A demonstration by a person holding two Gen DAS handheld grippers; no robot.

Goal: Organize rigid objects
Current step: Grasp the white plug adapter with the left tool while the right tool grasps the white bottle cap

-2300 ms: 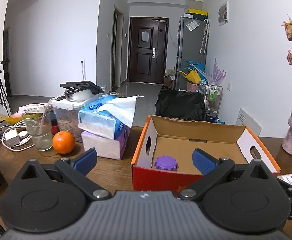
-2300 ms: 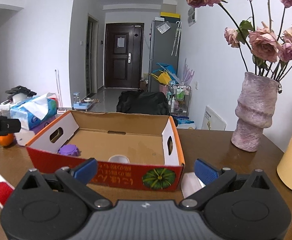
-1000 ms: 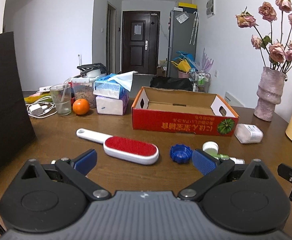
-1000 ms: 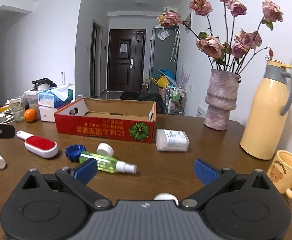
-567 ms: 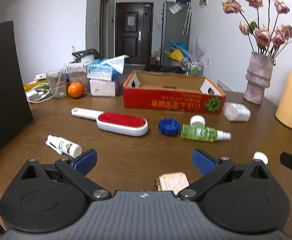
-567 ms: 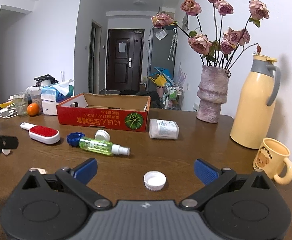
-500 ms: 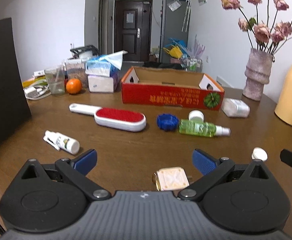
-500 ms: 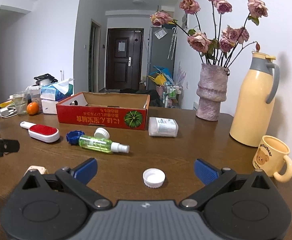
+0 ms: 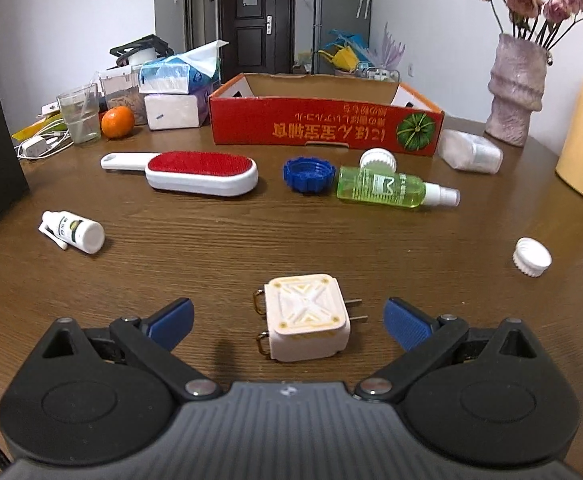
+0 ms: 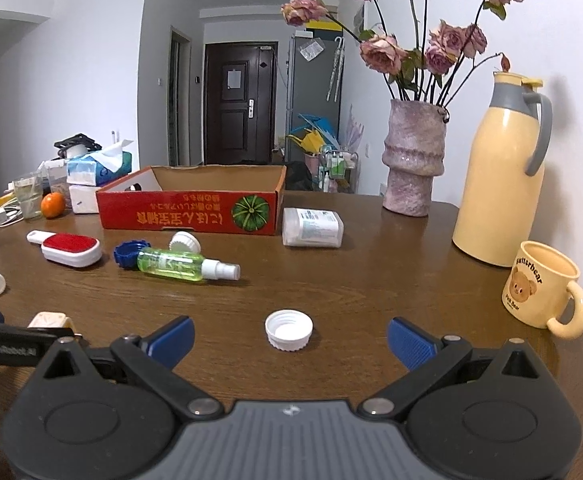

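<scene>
On the counter, the plug lies between the spread left tongs, so squeeze its flat sides, clear of the prongs; the right tongs gape around a cap.

Two low forward wrist views over the table, sharing the red box

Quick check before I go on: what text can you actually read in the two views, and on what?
"Butterbear" and "Pet Bear": yellow mug.
"GenRobot.AI", faint: left gripper's side bar, seen from the right wrist.
Upside-down East Asian print: red box; I cannot transcribe it.
Too small or blurred: green spray bottle, white container, small white bottle.
</scene>
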